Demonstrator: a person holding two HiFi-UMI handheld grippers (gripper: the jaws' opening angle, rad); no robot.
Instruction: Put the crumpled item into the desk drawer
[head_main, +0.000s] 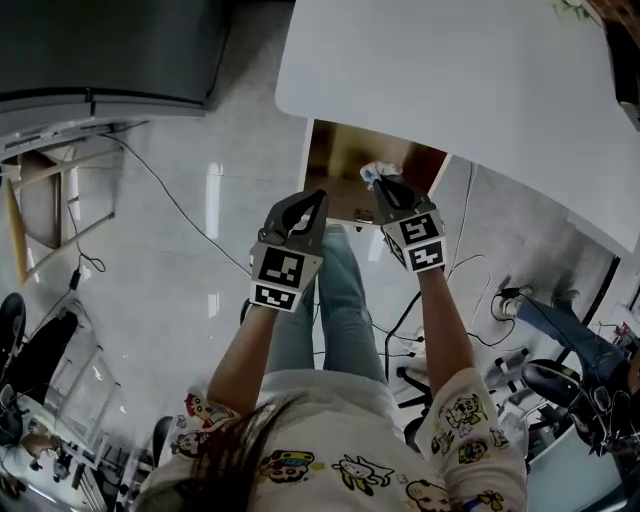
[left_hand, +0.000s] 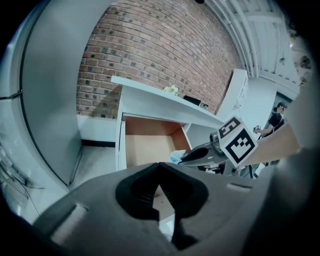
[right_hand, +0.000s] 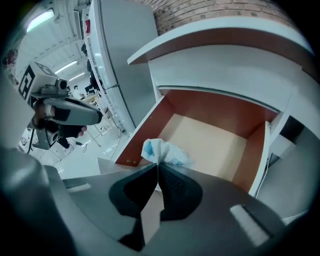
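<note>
The crumpled item (right_hand: 162, 151) is a white and blue wad pinched at the tips of my right gripper (right_hand: 158, 164), which is shut on it. In the head view the crumpled item (head_main: 378, 172) hangs over the front edge of the open desk drawer (head_main: 335, 165), with the right gripper (head_main: 381, 184) just behind it. The drawer (right_hand: 210, 137) has a bare light wooden floor and brown side walls. My left gripper (head_main: 319, 198) hovers to the left of the right one, near the drawer's front, its jaws shut on nothing. From the left gripper view, the right gripper (left_hand: 183, 159) and the wad (left_hand: 176, 156) show beside the drawer (left_hand: 147, 145).
The white desk top (head_main: 450, 80) overhangs the drawer. A tall grey cabinet (right_hand: 125, 65) stands to the left of the desk. Cables (head_main: 180, 205) trail across the glossy floor. A brick wall (left_hand: 160, 55) rises behind the desk. A person's legs (head_main: 340, 300) are below the grippers.
</note>
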